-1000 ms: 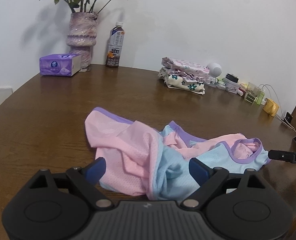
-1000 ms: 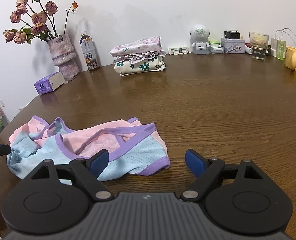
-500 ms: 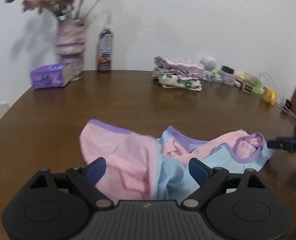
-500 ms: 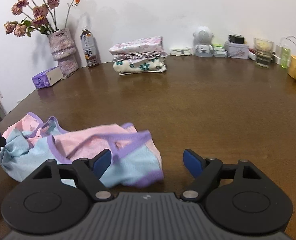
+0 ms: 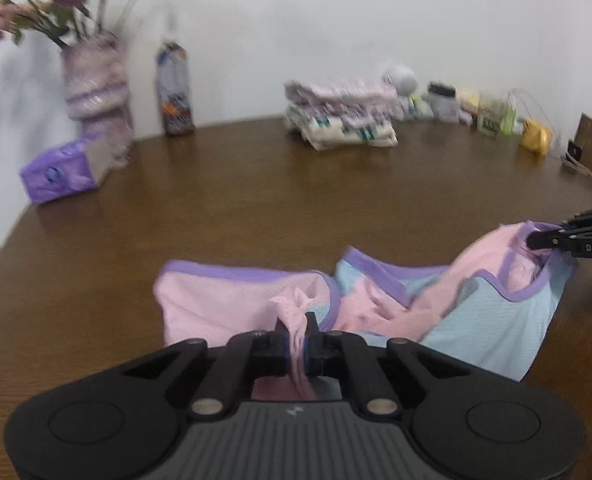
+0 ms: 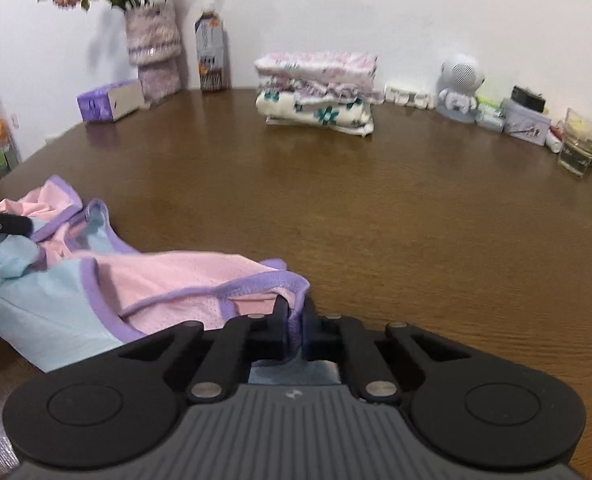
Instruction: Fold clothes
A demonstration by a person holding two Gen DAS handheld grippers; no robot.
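Note:
A pink and light-blue mesh garment (image 5: pixel 232 304) with purple trim lies crumpled on the brown wooden table (image 5: pixel 296 200). My left gripper (image 5: pixel 296 344) is shut on a pinch of its pink fabric at the near edge. My right gripper (image 6: pixel 294 328) is shut on the garment (image 6: pixel 176 276) at its purple-trimmed edge. Seen from the left wrist, the right gripper's tip (image 5: pixel 543 240) holds the cloth raised at the far right. Seen from the right wrist, the left gripper's tip (image 6: pixel 12 224) shows at the far left.
A stack of folded clothes (image 6: pixel 319 92) sits at the back of the table. A vase of flowers (image 5: pixel 96 80), a bottle (image 5: pixel 176 88) and a purple tissue pack (image 5: pixel 60 172) stand at the back left. A white figurine (image 6: pixel 459 80), small boxes and a glass (image 6: pixel 579 144) line the back right.
Both grippers were open over the garment and are now shut on it. The garment is pulled up and stretched between them.

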